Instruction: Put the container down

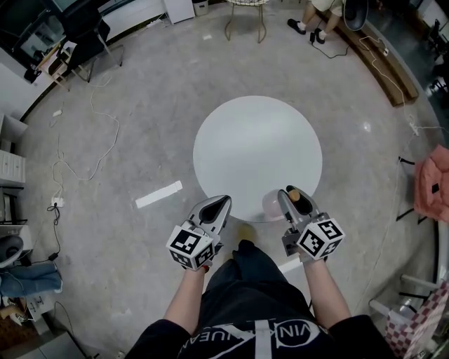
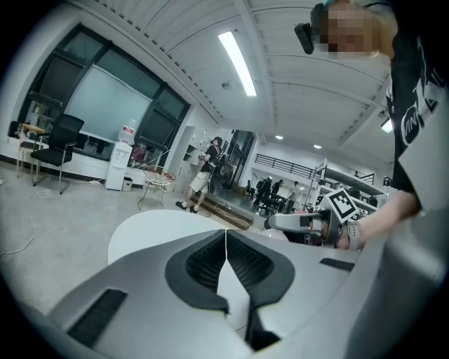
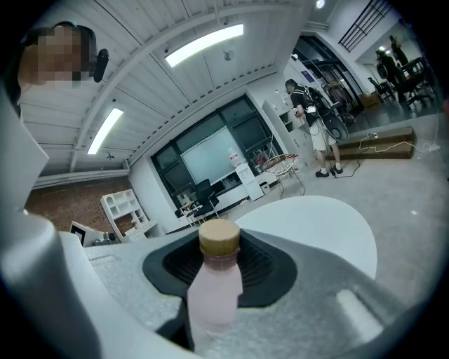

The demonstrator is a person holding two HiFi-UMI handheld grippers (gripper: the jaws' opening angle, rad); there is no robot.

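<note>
The container is a pale pink bottle (image 3: 212,291) with a tan cap (image 3: 219,238). My right gripper (image 3: 219,261) is shut on it, the cap pointing out past the dark pads. In the head view the cap (image 1: 295,195) shows between the right gripper's (image 1: 293,199) fingers, just over the near edge of the round white table (image 1: 256,151). My left gripper (image 1: 220,203) hovers at the table's near left edge. Its jaws meet in a thin line with nothing between them (image 2: 226,237). Both grippers are tilted upward. The right gripper (image 2: 306,223) also shows in the left gripper view.
A wire chair (image 1: 245,15) and a seated person's feet (image 1: 307,29) are beyond the table. Cables trail over the grey floor (image 1: 84,151), and a white tape strip (image 1: 159,194) lies left of the table. A pink cloth (image 1: 431,184) hangs at the right edge.
</note>
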